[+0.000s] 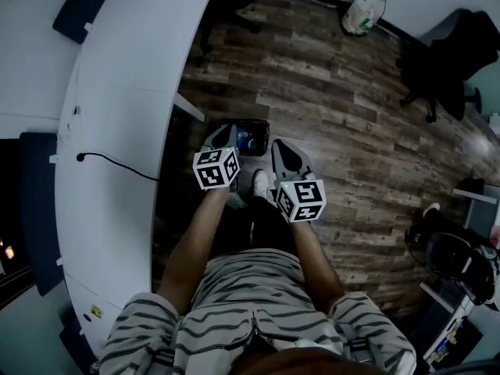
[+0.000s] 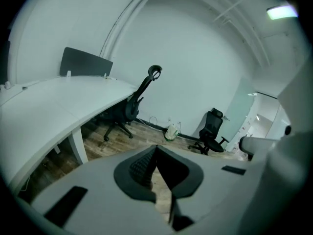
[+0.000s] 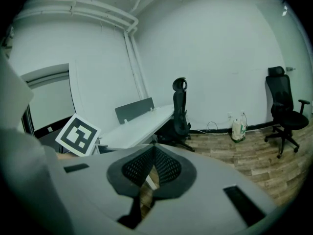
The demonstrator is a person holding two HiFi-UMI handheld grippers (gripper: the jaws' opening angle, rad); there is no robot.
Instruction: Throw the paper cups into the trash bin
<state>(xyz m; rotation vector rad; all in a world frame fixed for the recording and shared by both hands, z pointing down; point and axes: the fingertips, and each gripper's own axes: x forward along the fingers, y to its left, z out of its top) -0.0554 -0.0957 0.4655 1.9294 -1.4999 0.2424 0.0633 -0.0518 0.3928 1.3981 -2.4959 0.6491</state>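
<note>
- The left gripper (image 1: 222, 134) has its jaws pressed together with nothing between them; its own view (image 2: 156, 148) shows only floor past the tips.
- The right gripper (image 1: 280, 147) is likewise closed and empty, its ribbed pads meeting at the tips (image 3: 154, 149).
- The trash bin (image 1: 254, 123) stands on the wooden floor just beyond both grippers, beside the edge of the white desk (image 1: 125, 131) and near the person's shoe (image 1: 260, 183).
- No paper cups show on the desk, on the floor or in either claw. A pale round shape lies inside the bin, but whether it is a cup cannot be told.
- Risk: if cups remain somewhere out of view, closed jaws brought to a light cup would likely push or tip it rather than grip it, so they need to open first.
- Risk: the bin is small and the grippers hang well above it, so a cup let go from up here could strike the rim and bounce onto the floor.
- Risk: the shoe is close to the bin, and a careless step could knock it over and spill what it holds.
- Risk: the black cable (image 1: 117, 162) lying across the desk could snag a gripper that sweeps over it.
</note>
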